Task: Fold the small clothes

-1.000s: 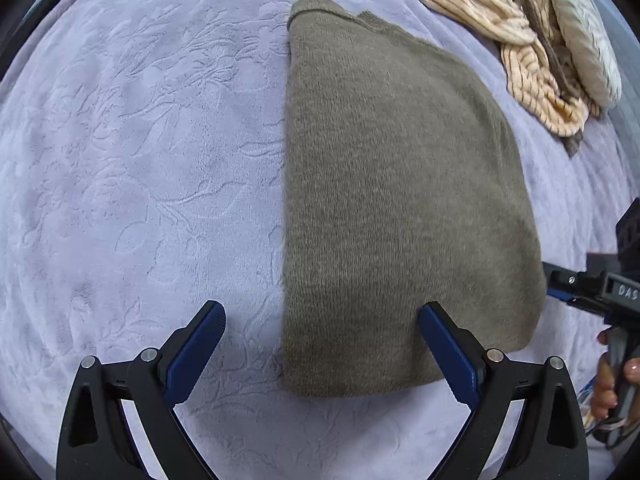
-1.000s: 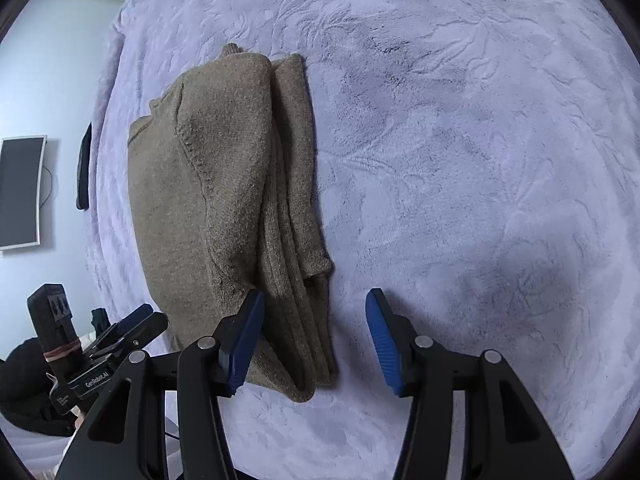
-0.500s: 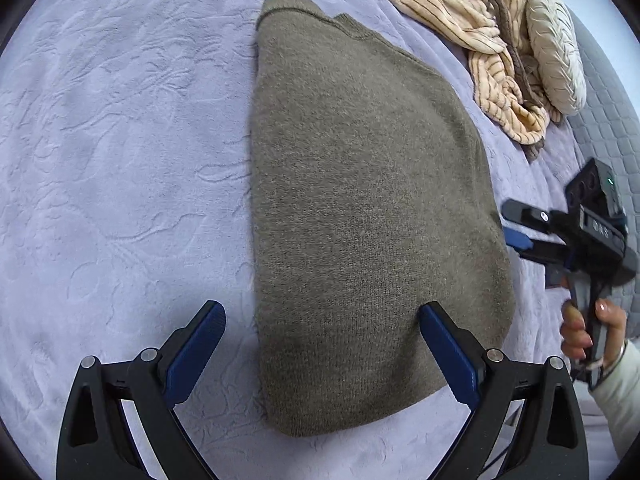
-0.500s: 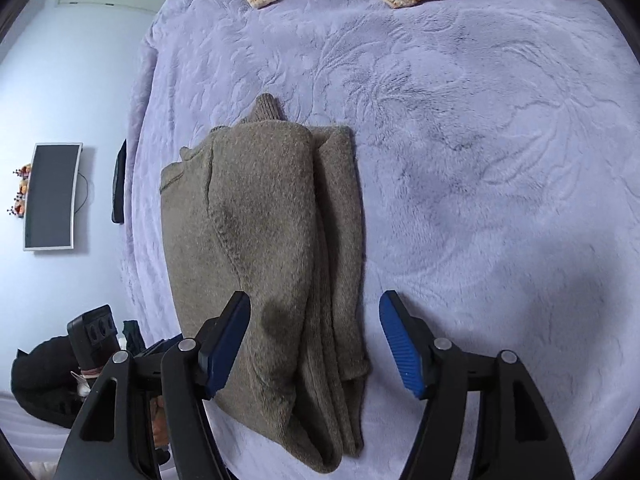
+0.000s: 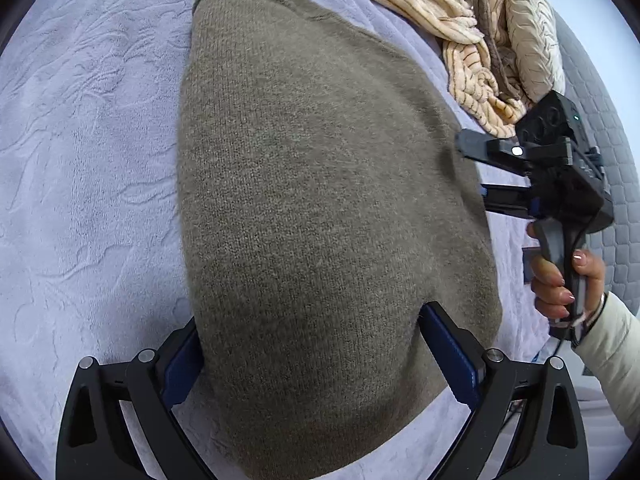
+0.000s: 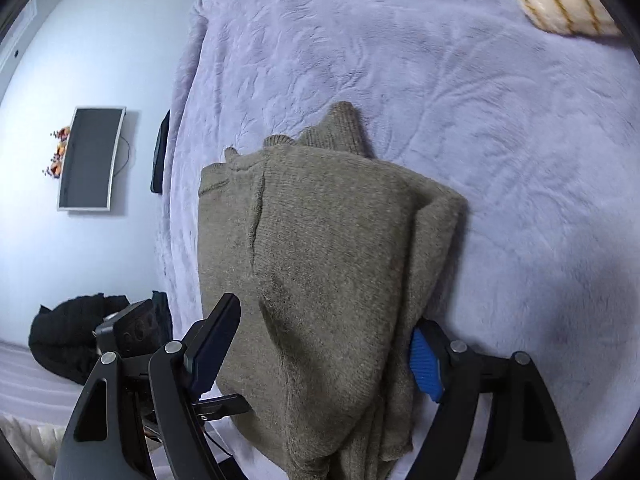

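Observation:
A folded olive-brown knit sweater [image 5: 320, 200] lies on the lilac blanket [image 5: 88, 160]. My left gripper [image 5: 312, 356] is open, its blue-padded fingers straddling the sweater's near end. In the right wrist view the same sweater [image 6: 332, 264] lies lengthwise, collar at the far end. My right gripper [image 6: 320, 344] is open with its jaws on either side of the sweater's folded edge. The right gripper also shows in the left wrist view [image 5: 480, 172] at the sweater's right side, held by a hand.
A pile of cream striped knitwear [image 5: 480, 40] lies at the far right of the bed, also in the right wrist view [image 6: 560, 4]. A wall monitor [image 6: 88, 156] and a black bag [image 6: 76, 332] are past the bed's left edge.
Both grippers have moved forward onto the sweater, so its near ends now sit between the open jaws. The right gripper has come in against the sweater's right side.

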